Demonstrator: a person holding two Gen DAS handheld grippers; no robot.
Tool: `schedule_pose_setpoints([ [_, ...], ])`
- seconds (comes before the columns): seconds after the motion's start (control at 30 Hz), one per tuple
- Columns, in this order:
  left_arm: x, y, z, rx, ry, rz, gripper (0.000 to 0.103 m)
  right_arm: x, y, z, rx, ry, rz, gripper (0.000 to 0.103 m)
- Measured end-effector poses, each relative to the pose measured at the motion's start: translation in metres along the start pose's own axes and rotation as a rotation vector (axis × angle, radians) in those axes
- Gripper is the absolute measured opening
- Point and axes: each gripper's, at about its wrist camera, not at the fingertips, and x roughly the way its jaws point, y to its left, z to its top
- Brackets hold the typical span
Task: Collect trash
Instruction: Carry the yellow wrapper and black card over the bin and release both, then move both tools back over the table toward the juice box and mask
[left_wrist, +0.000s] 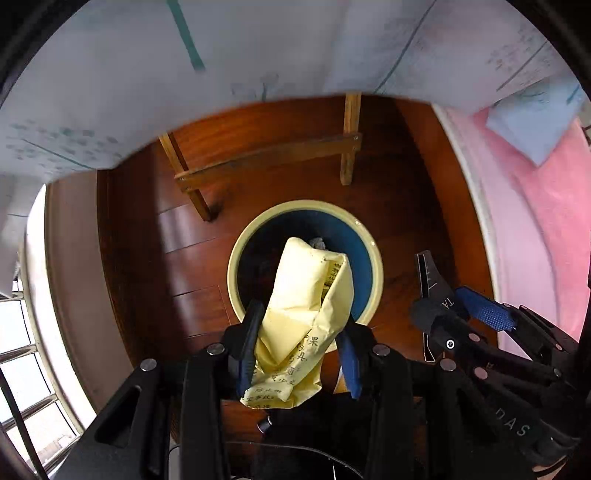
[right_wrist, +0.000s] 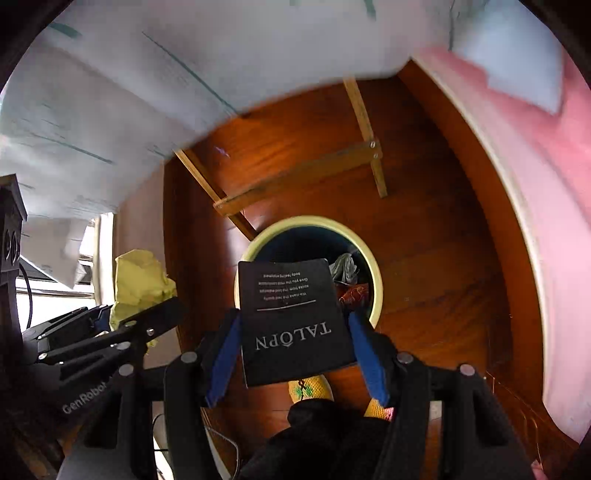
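Note:
My left gripper (left_wrist: 301, 325) is shut on a crumpled yellow paper wrapper (left_wrist: 306, 314) with black print and holds it right above a round bin (left_wrist: 375, 266) with a cream rim and dark blue inside. My right gripper (right_wrist: 291, 321) is shut on a black card (right_wrist: 291, 321) printed "TALOPN" and holds it over the near edge of the same bin (right_wrist: 373, 266). Grey and reddish scraps (right_wrist: 347, 280) lie inside the bin. The right gripper shows at the right of the left wrist view (left_wrist: 461, 306), and the left gripper with the wrapper (right_wrist: 140, 284) at the left of the right wrist view.
The bin stands on a dark wooden floor (left_wrist: 147, 258). A wooden frame (left_wrist: 266, 158) stands behind it under a pale cloth (left_wrist: 147, 74). A pink bedcover (left_wrist: 535, 240) lies on the right, a window (left_wrist: 26, 350) on the left.

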Motion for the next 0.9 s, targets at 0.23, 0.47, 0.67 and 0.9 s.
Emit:
schedule_pose_setpoints([
  [0.23,0.047,0.013,0.001,-0.047,0.021,-0.003,0.056,0.042,-0.017,0.004,0.028,0.016,0.036,0.064],
  [0.47,0.057,0.039,0.002,-0.103,0.024,-0.024,0.102,0.055,-0.026,0.012,0.063,0.033,0.042,0.082],
  [0.67,0.053,0.041,0.006,-0.084,0.001,-0.031,0.102,0.053,-0.023,0.014,0.042,0.027,0.024,0.082],
  [0.9,0.028,0.033,0.009,-0.052,-0.022,-0.055,0.102,0.029,-0.011,0.014,0.024,-0.014,-0.004,0.082],
])
